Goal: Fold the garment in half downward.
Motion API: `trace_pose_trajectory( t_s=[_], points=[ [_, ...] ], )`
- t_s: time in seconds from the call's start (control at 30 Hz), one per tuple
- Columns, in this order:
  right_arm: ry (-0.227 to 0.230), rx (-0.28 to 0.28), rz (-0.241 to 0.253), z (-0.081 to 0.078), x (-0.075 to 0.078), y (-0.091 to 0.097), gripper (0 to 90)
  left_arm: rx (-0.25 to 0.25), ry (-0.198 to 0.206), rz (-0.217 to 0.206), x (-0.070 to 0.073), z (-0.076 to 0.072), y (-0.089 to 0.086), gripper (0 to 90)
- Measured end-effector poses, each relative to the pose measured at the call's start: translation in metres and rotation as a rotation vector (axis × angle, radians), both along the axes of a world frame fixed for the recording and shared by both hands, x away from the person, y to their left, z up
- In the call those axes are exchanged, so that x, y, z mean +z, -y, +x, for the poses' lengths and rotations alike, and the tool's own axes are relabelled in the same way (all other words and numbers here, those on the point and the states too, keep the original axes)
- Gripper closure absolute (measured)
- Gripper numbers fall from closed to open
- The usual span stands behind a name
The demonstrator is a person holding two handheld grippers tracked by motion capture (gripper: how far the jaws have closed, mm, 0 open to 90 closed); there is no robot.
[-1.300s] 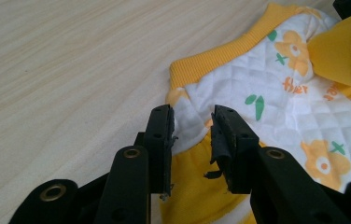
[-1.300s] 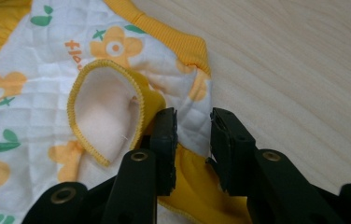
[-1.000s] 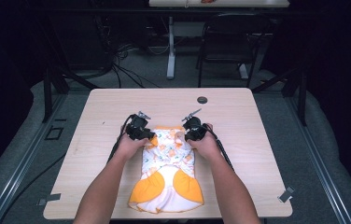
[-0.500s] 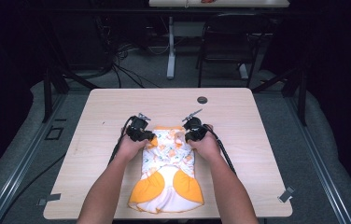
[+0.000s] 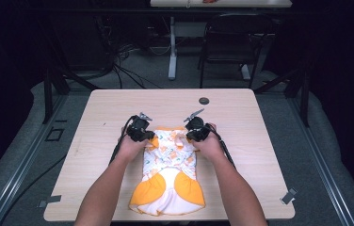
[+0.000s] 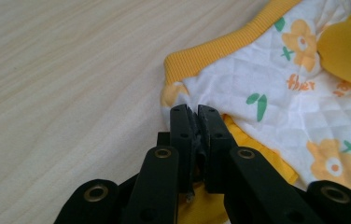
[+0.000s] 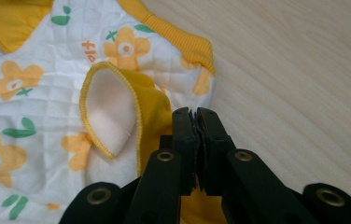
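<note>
Since a moment ago both my claws have been closing while my hands barely shift. My left claw [image 6: 194, 112] now pinches the near corner of the white quilted baby garment with orange flowers and yellow ribbed trim [image 5: 170, 162], and my right claw [image 7: 195, 113] pinches its yellow armhole edge. The garment lies flat on the pale wooden desk [image 5: 100, 122], both claws at its collar end.
</note>
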State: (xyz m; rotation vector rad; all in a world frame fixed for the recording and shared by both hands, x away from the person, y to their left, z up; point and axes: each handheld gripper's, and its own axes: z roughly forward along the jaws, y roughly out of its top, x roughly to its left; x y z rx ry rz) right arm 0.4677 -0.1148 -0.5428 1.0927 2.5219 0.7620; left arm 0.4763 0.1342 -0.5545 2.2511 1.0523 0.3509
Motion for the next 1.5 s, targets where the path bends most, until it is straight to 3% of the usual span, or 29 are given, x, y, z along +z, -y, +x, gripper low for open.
trace_pose_trajectory(
  t_s=[0.33,0.67,0.9,1.2,1.5],
  points=[
    [0.053,0.019,0.043,-0.007,0.020,0.007,86.8,-0.031,0.060,-0.020,0.029,-0.009,-0.001,85.9],
    [0.078,0.016,0.085,-0.011,0.031,0.013,86.9,-0.040,0.089,-0.035,0.044,-0.014,-0.006,86.2],
    [0.096,0.040,0.082,-0.014,0.044,0.010,86.9,-0.045,0.106,-0.042,0.052,-0.016,-0.009,86.4],
    [0.138,0.065,0.077,-0.019,0.070,0.006,87.0,-0.049,0.147,-0.065,0.074,-0.021,-0.013,86.6],
    [0.165,0.078,0.069,-0.022,0.084,0.007,87.0,-0.059,0.179,-0.067,0.089,-0.026,-0.013,86.6]
  ],
)
